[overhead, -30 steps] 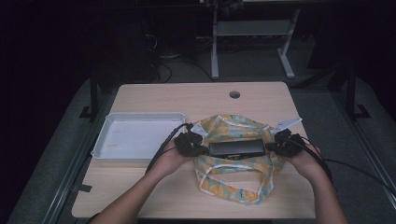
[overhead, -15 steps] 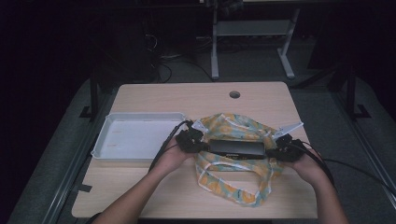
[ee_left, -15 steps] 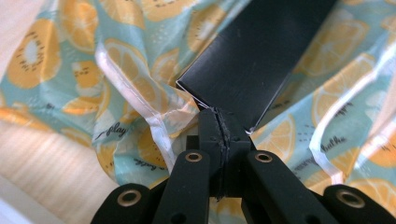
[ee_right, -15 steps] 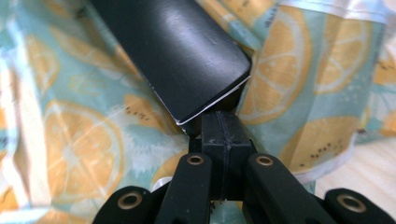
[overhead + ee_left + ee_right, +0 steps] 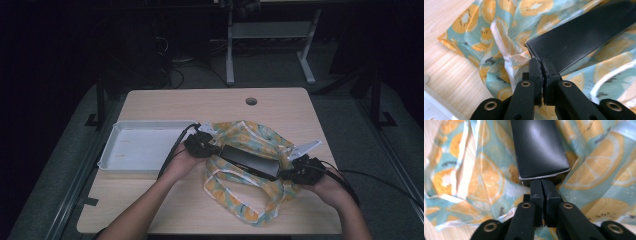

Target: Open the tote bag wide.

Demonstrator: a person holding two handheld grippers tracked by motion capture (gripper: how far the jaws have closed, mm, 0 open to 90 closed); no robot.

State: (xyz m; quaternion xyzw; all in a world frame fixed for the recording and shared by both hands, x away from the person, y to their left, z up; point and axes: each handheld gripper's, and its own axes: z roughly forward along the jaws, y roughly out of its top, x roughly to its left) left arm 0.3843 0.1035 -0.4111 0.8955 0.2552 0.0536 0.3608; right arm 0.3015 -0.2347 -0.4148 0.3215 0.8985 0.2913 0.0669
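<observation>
Overhead, a flat, matte black box (image 5: 250, 161) lies slantwise on a crumpled citrus-print bag (image 5: 260, 142) on the wooden desk (image 5: 210, 102), left gripper (image 5: 210, 149) at one end, right gripper (image 5: 290, 174) at the other. Left gripper view: the jaws pinch the bag's (image 5: 506, 37) pale hem beside the box's (image 5: 579, 35) corner. Right gripper view: the jaws, which have just been opening, look together, fabric (image 5: 481, 182) beneath, the glossy box (image 5: 537, 147) end just beyond.

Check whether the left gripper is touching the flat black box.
Touching. In the left gripper view, the closed tips of the left gripper press against the near corner of the flat black box, which lies on the fruit-print bag.
</observation>
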